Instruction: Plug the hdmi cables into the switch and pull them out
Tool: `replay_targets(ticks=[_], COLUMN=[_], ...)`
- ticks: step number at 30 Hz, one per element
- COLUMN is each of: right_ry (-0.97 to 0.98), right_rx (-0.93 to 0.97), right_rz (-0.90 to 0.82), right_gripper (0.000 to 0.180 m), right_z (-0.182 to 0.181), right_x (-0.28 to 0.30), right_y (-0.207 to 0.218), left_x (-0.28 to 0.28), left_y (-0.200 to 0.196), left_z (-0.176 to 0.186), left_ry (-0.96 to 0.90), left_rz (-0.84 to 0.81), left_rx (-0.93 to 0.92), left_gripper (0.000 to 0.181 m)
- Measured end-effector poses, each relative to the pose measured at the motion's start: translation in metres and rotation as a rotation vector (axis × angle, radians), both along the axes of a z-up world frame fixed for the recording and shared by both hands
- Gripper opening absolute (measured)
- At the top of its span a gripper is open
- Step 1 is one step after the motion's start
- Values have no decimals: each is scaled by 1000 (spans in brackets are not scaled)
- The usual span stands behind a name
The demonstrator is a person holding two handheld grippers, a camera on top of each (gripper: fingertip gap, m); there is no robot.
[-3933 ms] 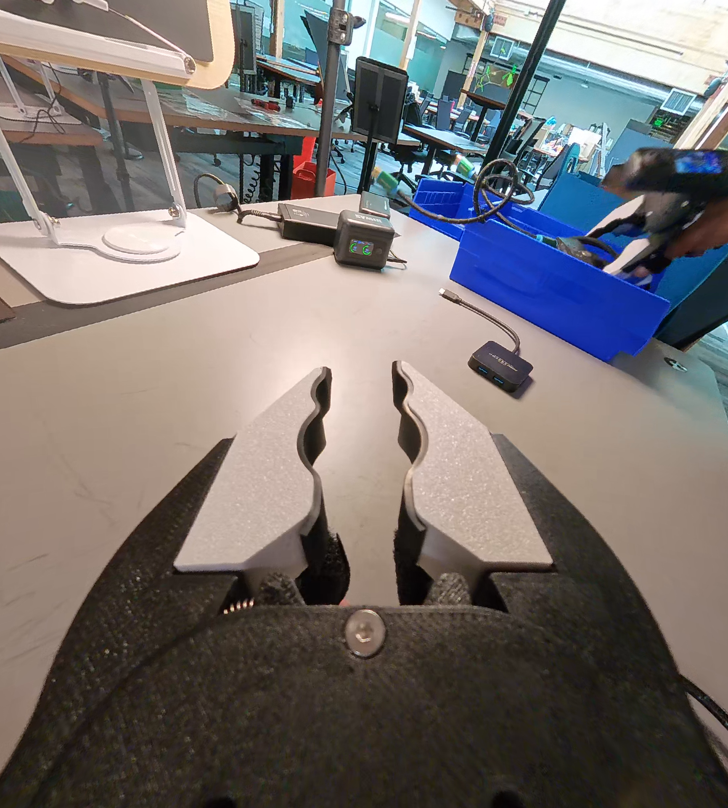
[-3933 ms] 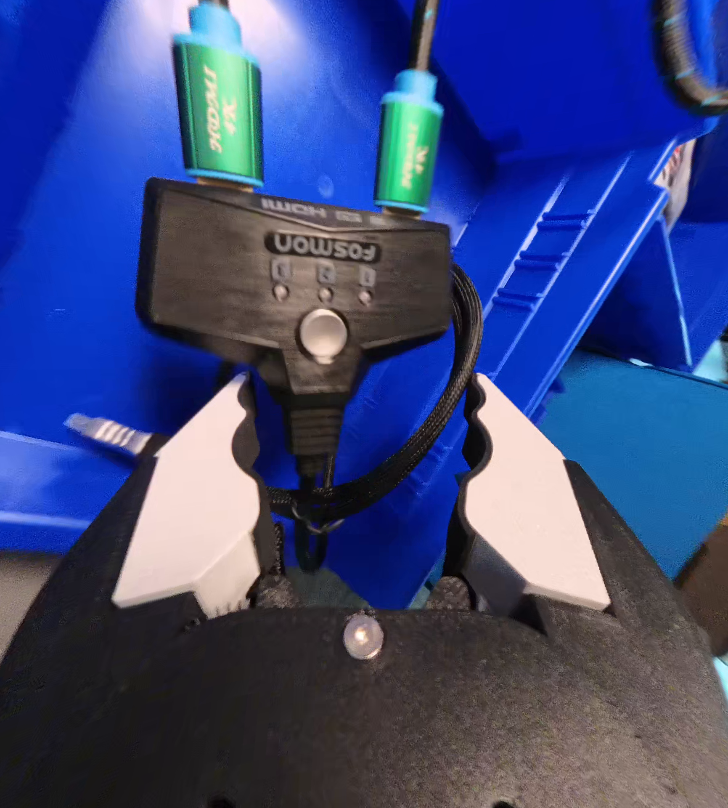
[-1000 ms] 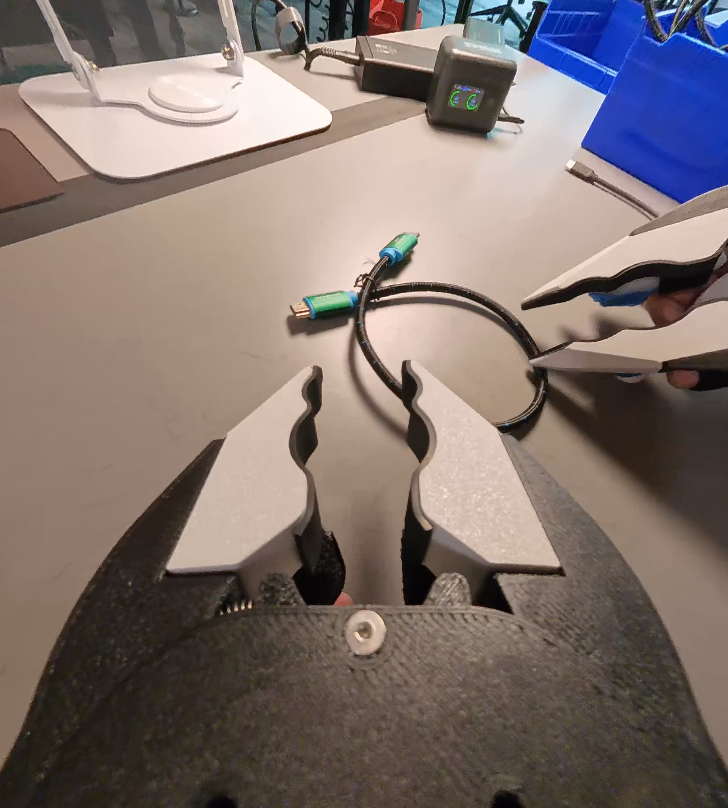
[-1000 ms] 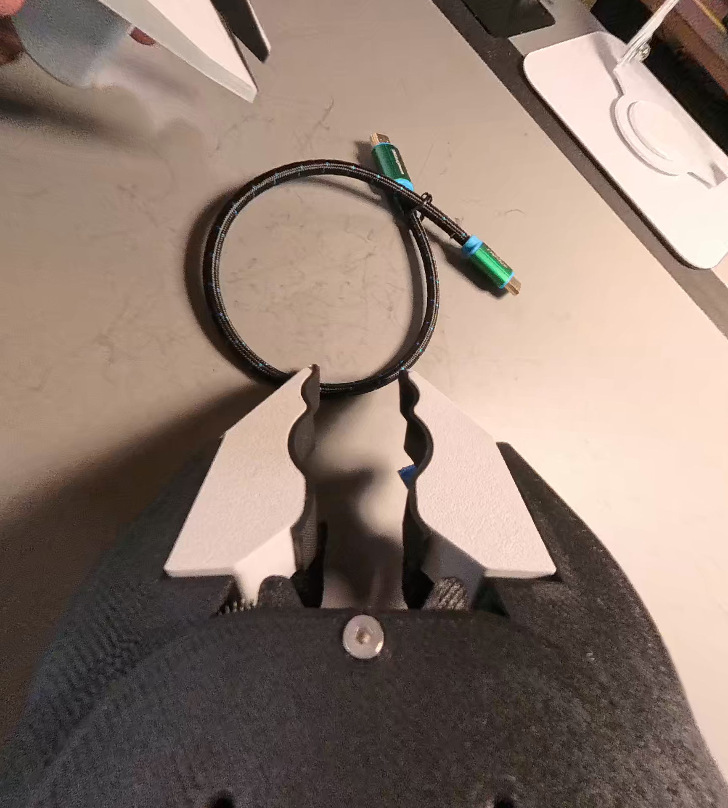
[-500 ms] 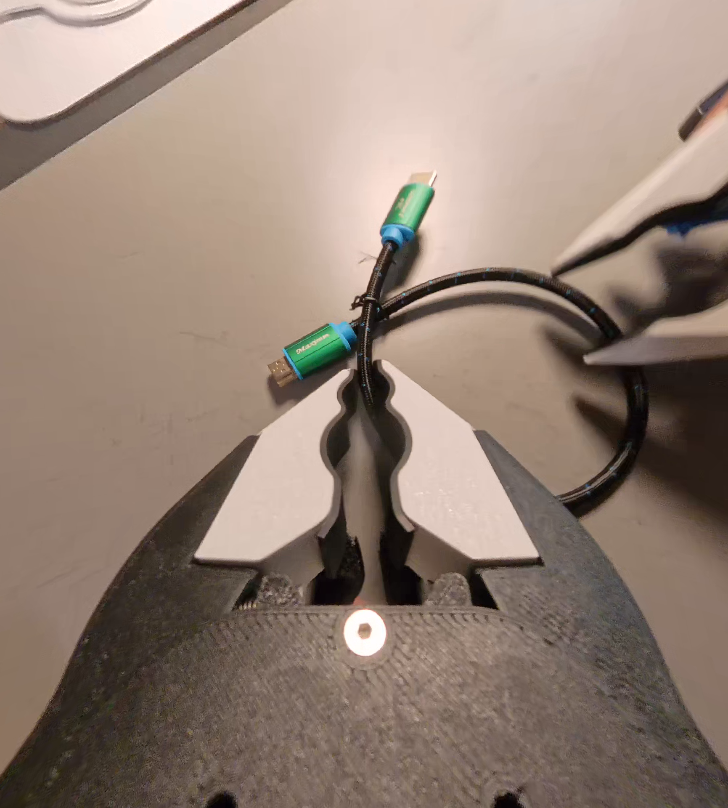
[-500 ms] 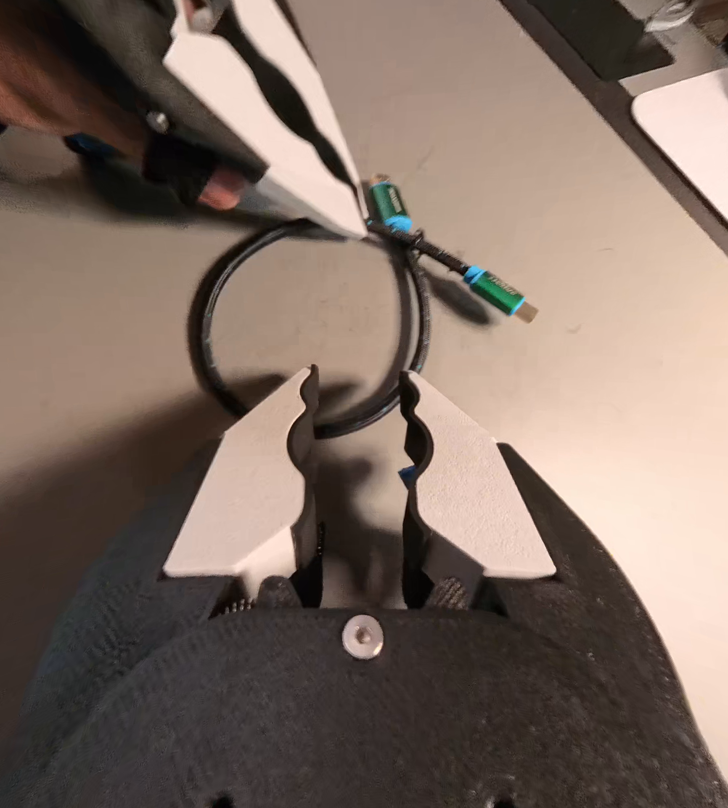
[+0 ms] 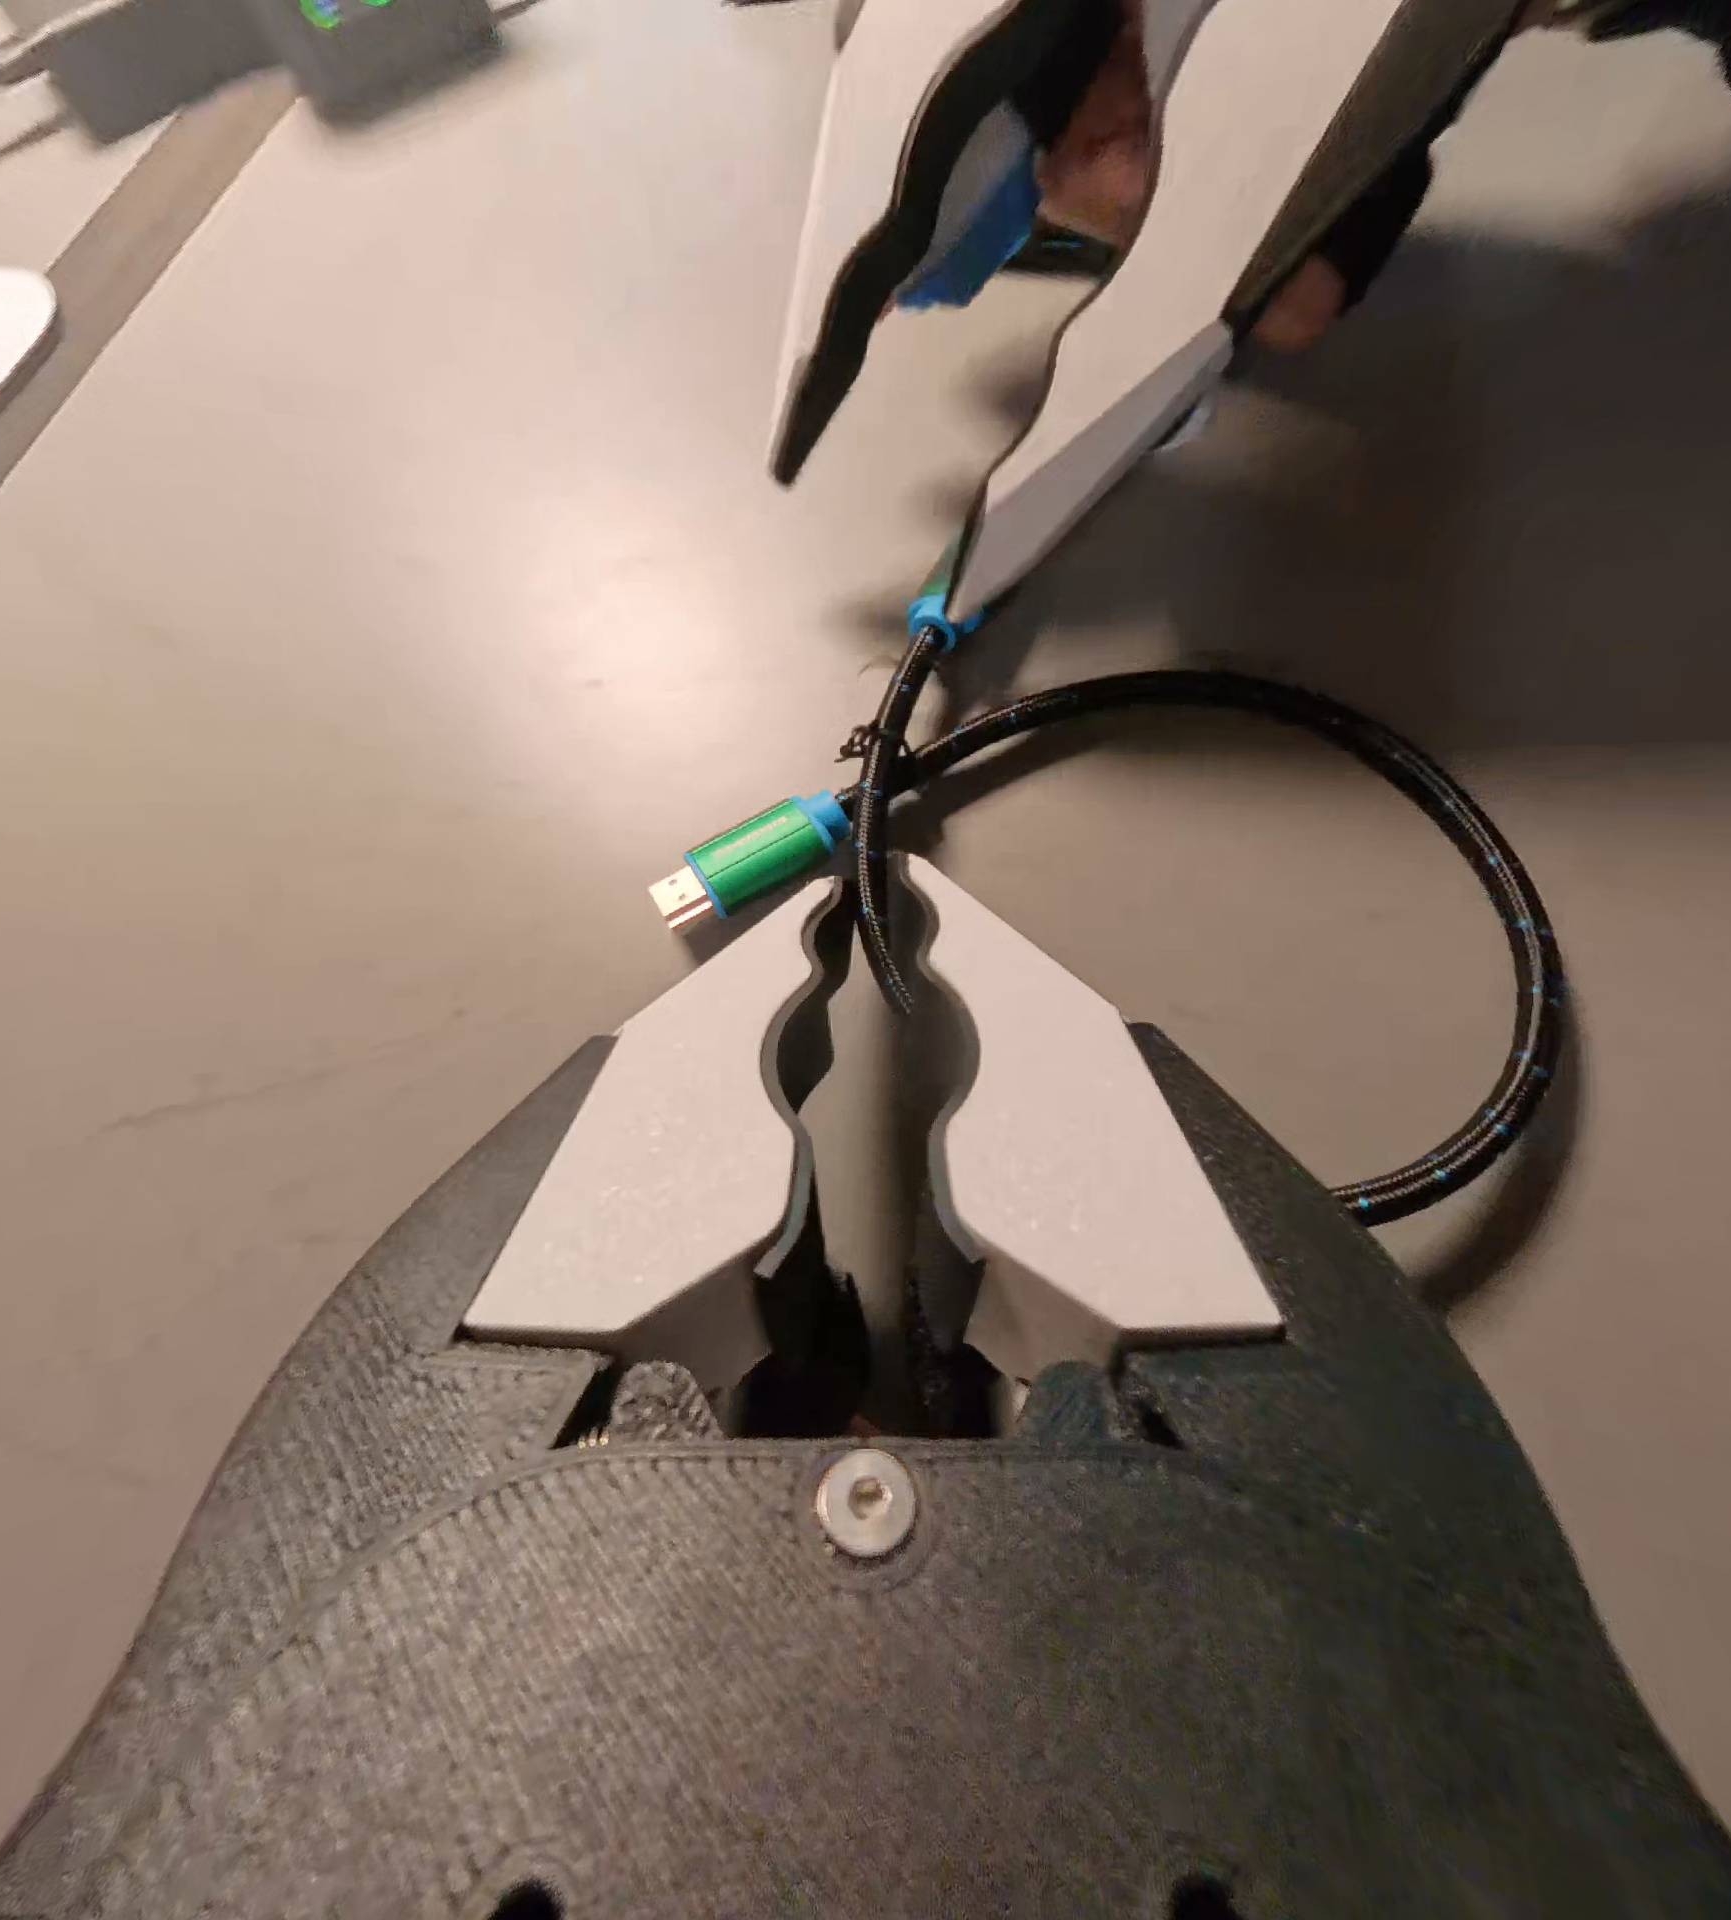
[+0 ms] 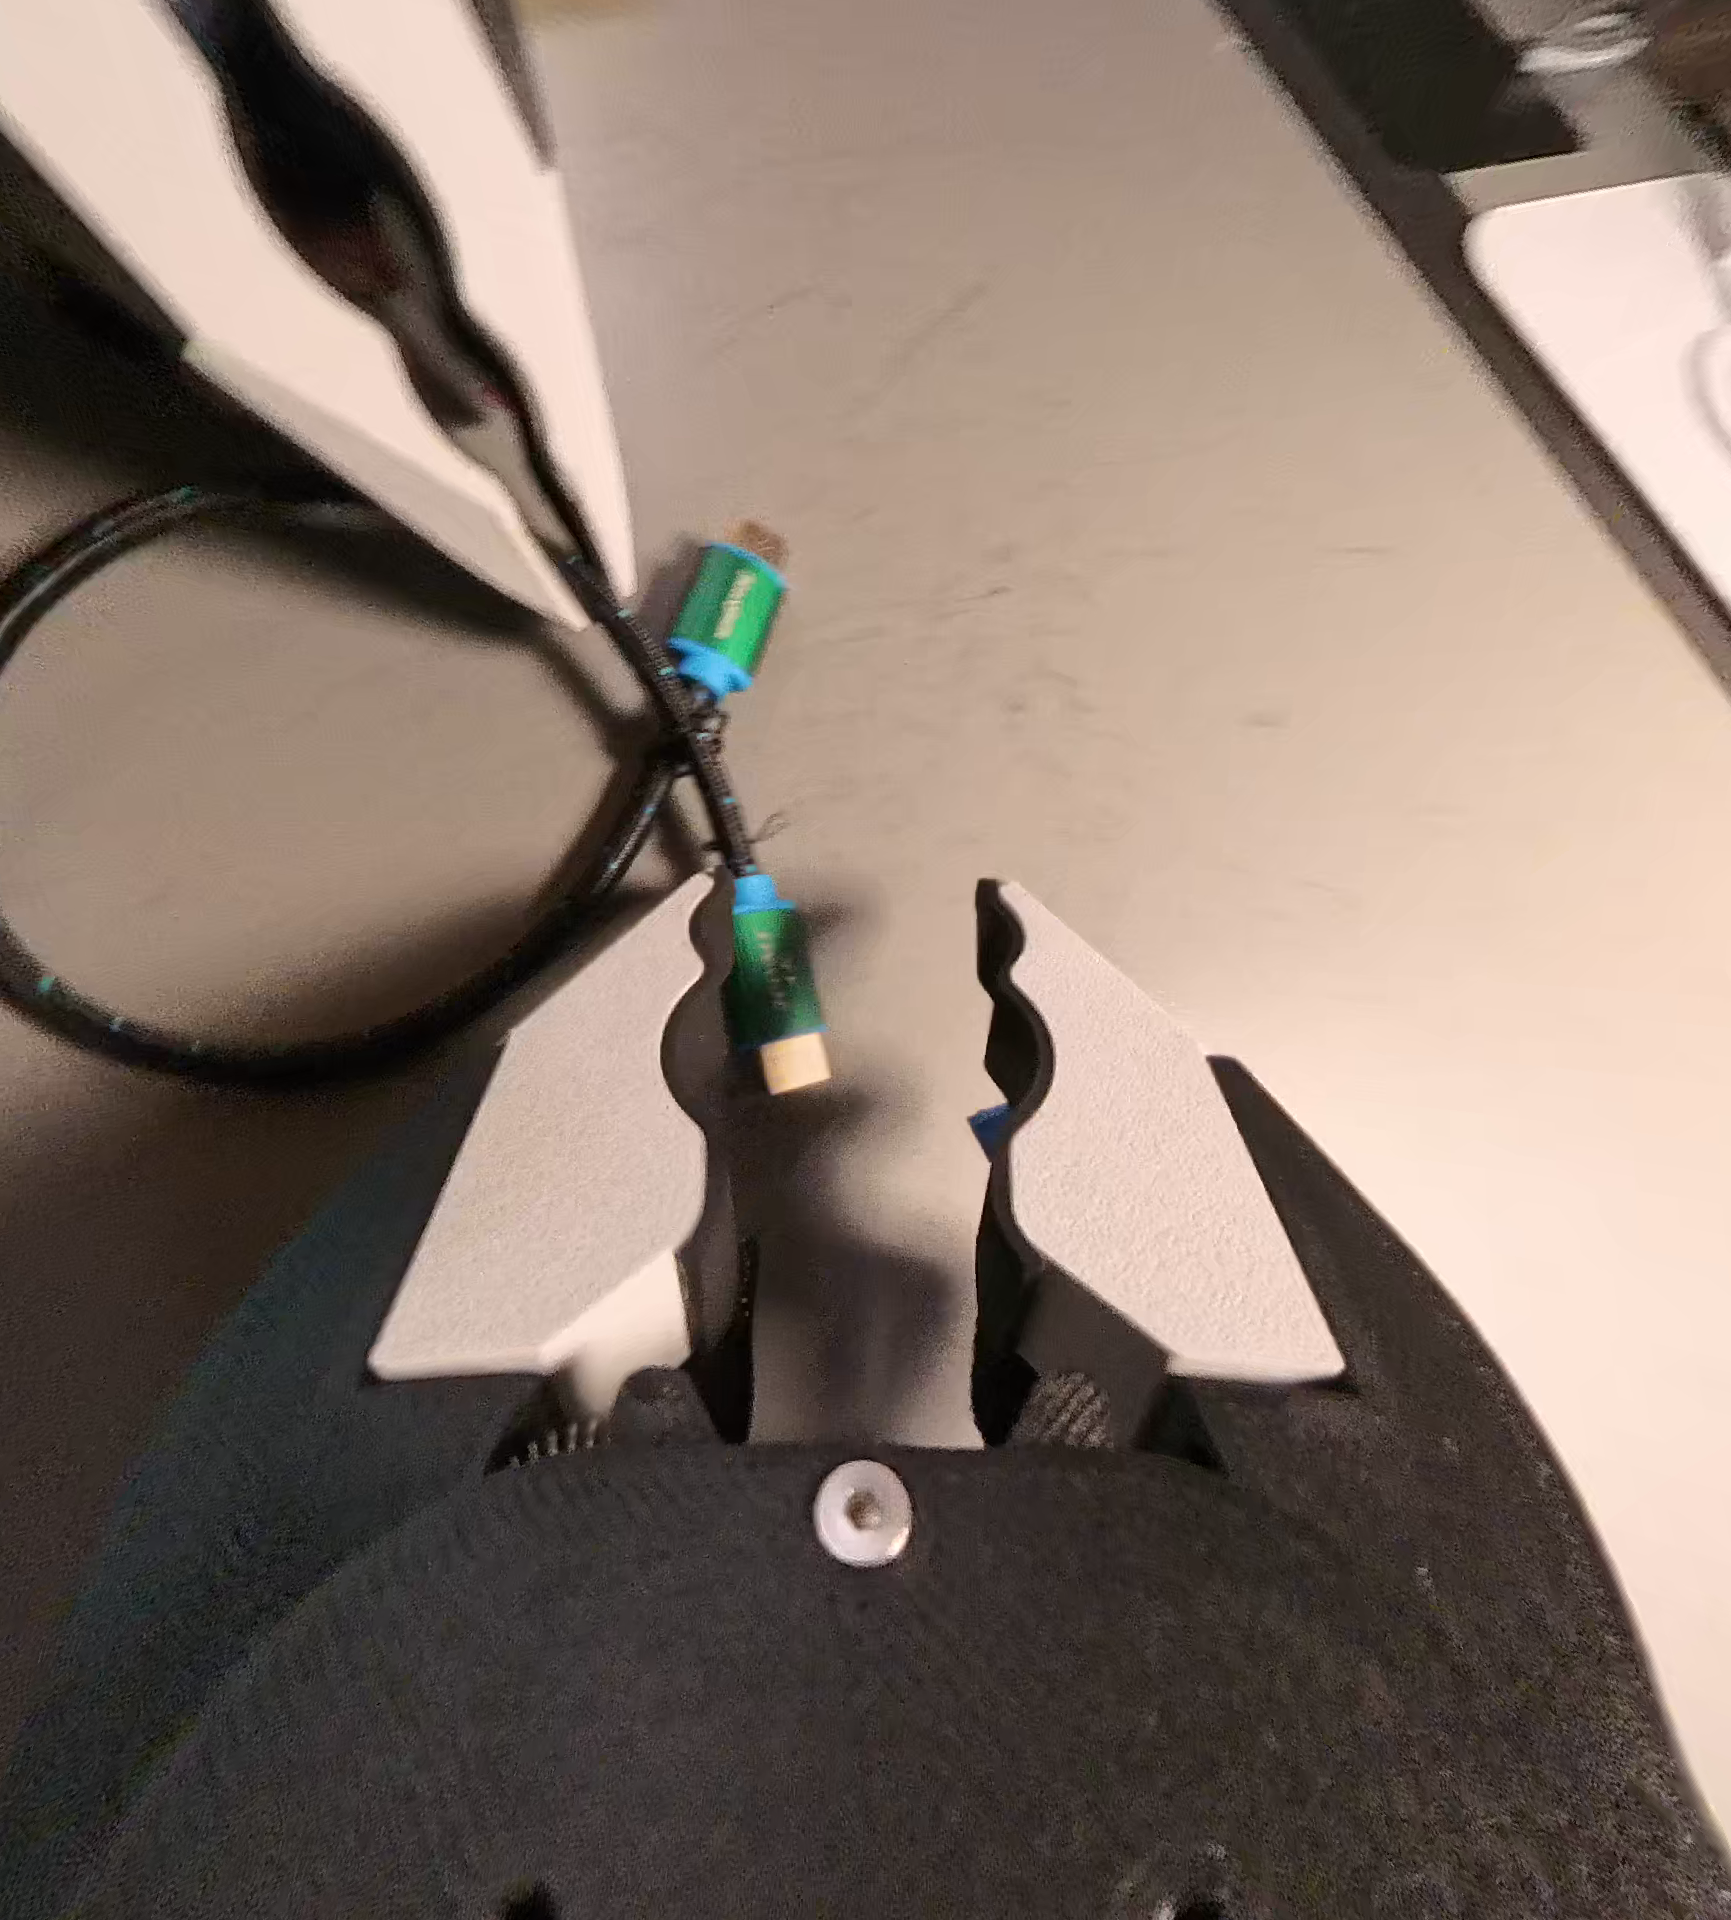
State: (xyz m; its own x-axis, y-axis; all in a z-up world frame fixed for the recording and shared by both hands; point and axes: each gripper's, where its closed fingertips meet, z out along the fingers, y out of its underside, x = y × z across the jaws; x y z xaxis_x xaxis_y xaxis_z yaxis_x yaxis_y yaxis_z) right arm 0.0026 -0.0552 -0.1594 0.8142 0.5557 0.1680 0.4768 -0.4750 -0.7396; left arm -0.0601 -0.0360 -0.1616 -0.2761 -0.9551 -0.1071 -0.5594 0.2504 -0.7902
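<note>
Left wrist view: left gripper point(image 7: 871, 883) low over the grey worktop point(image 7: 373, 623), jaws drawn nearly together and clamped on the black braided HDMI cable point(image 7: 1463, 852) just behind the tie where the strands cross. One green plug point(image 7: 752, 857) with blue collar lies on the worktop just left of the fingertips, metal tip pointing left. The cable loops out to the right and back under the gripper body. Right gripper point(image 7: 882, 540) enters from the far edge, jaws apart; its lower finger covers most of the second plug point(image 7: 928, 597), only the blue collar showing. A dark power unit point(image 7: 373, 52) sits at the far left corner, blurred.

Right wrist view: right gripper point(image 8: 845, 894) with jaws wide apart, nothing clamped. The second plug point(image 8: 776, 982) lies between the fingers, close to the left one, gold tip toward the camera. The first plug point(image 8: 731, 613) is beyond it, beside the left gripper point(image 8: 596, 582). White stand base point(image 8: 1619, 343) at the right edge.
</note>
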Motion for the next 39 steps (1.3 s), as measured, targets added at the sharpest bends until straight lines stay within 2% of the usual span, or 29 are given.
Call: replay_targets(ticks=[6,7,9,12,17,21,26,34,39], right_ry=[-22,-31,-52,-111,-245,-295,-329,-383,-378], right_rx=[-70,-61,-38,27,179,286,408,561,641], right_rz=[136,127,132,195,301,316,324,369,413], right_gripper=[47,43,24,19,18,16,15,14,14], right_z=[-13,-13,-14,-13,-8,1,15,34,47], right_x=[-19,-17,-17,-20,-24,-28,-31,-39,-47], right_y=[-22,-21,-20,-21,-22,-18,-14,-17,-24], left_x=[-2,-2,-4,-8,-13,-18,-18,-11,-9], left_y=[-6,-7,-11,-15,5,9,20,31,25], left_z=[0,1,3,11,23,16,-6,0,15], left_ry=[-6,-8,-20,-57,-123,-105,-25,-118,-212], left_rz=[-40,-46,-73,-112,-70,-95,-81,-84,-120], left_rx=[13,9,-8,-44,-35,83,300,531,610], left_gripper=[7,7,7,8,37,48,50,47,46])
